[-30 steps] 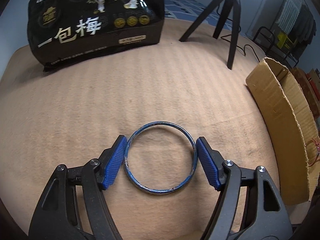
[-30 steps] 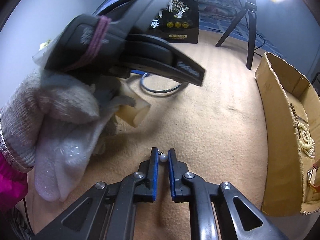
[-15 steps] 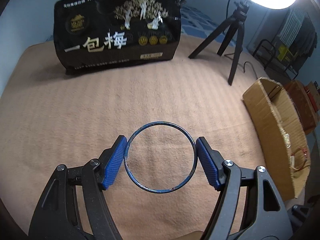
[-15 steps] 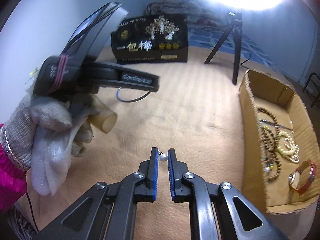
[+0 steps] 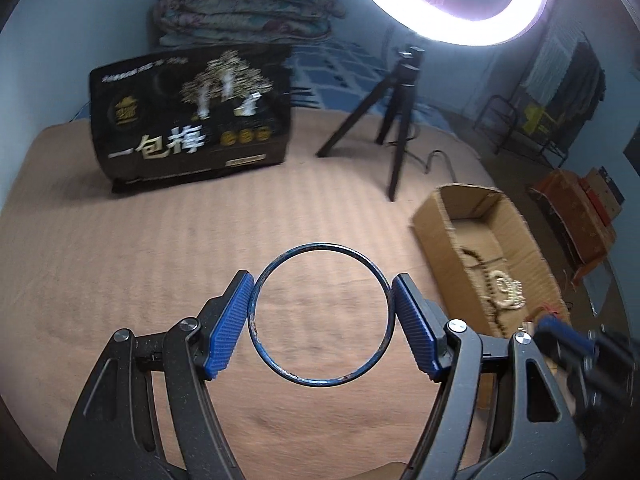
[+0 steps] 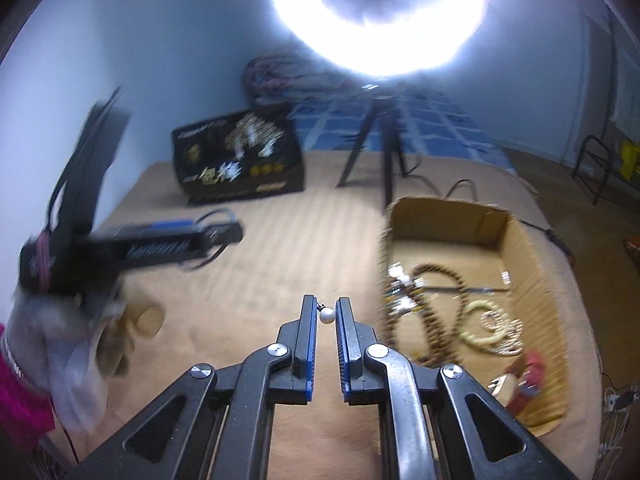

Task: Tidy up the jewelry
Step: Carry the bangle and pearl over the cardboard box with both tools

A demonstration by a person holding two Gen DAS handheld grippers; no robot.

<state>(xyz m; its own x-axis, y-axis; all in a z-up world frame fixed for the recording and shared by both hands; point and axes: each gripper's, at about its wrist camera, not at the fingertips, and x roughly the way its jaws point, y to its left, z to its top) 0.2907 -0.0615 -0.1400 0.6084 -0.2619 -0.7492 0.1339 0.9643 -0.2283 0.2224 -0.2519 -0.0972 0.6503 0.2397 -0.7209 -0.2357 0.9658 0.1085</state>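
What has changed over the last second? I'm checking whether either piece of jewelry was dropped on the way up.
Both grippers rose off the tan blanket, bringing the cardboard box more fully into view. The left gripper lifted the blue bangle off the blanket. Nothing was dropped: the bangle stays clamped, and the right gripper keeps its pinch on the pearl earring.

Bangle [image 5: 320, 314] sits btwn left gripper [image 5: 321, 322] pads, over the blanket [image 5: 160, 260]. Cardboard box [image 5: 436, 240] lies to the right, w/ bead strands [image 6: 436, 300] and a watch [image 6: 520, 380] in it. Far left on blanket: printed bag [image 5: 192, 116]; tripod [image 5: 396, 120] to its right, behind box. Folded quilt [image 5: 244, 8] behind bag. Pearl piece [image 6: 327, 315] btwn right gripper [image 6: 327, 322] tips, near-left of box.
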